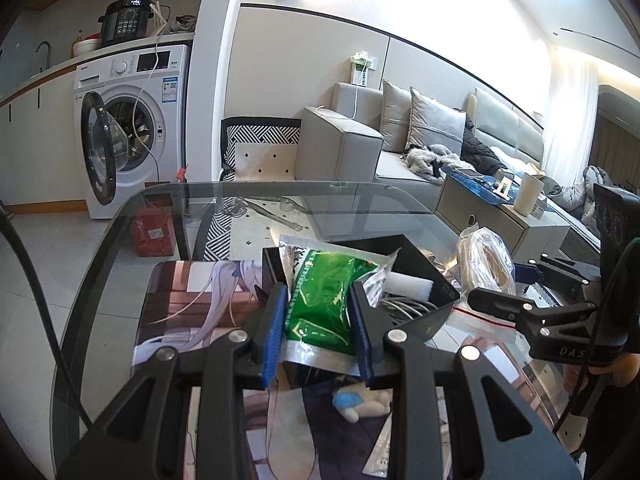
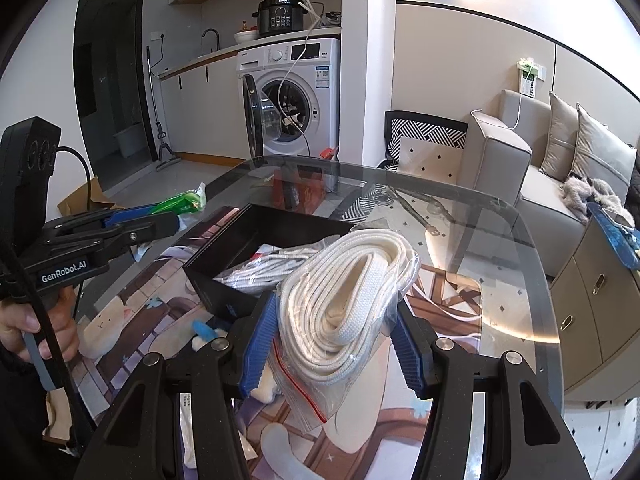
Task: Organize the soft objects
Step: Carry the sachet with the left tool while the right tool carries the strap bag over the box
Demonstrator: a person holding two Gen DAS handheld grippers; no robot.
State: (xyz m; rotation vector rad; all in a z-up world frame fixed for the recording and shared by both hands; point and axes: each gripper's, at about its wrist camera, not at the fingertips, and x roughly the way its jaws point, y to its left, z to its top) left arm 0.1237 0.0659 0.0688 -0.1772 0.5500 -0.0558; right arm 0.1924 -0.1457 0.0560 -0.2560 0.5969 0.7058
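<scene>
My left gripper (image 1: 318, 320) is shut on a green soft packet (image 1: 320, 300), held above the near left corner of a black open box (image 1: 416, 264). The packet also shows in the right wrist view (image 2: 180, 204), with the left gripper (image 2: 168, 220). My right gripper (image 2: 334, 344) is shut on a clear zip bag of white rope (image 2: 344, 296), held just right of the black box (image 2: 260, 236). In the left wrist view the rope bag (image 1: 488, 260) and right gripper (image 1: 480, 296) sit to the right. The box holds bagged white cords (image 2: 272, 268) and a white roll (image 1: 408, 284).
A glass table (image 2: 500, 240) carries a printed anime mat (image 2: 448, 300). A small blue and white plush (image 1: 360, 400) lies on the mat near me. A washing machine (image 1: 132, 120) with its door open stands behind, a grey sofa (image 1: 400, 144) to the right.
</scene>
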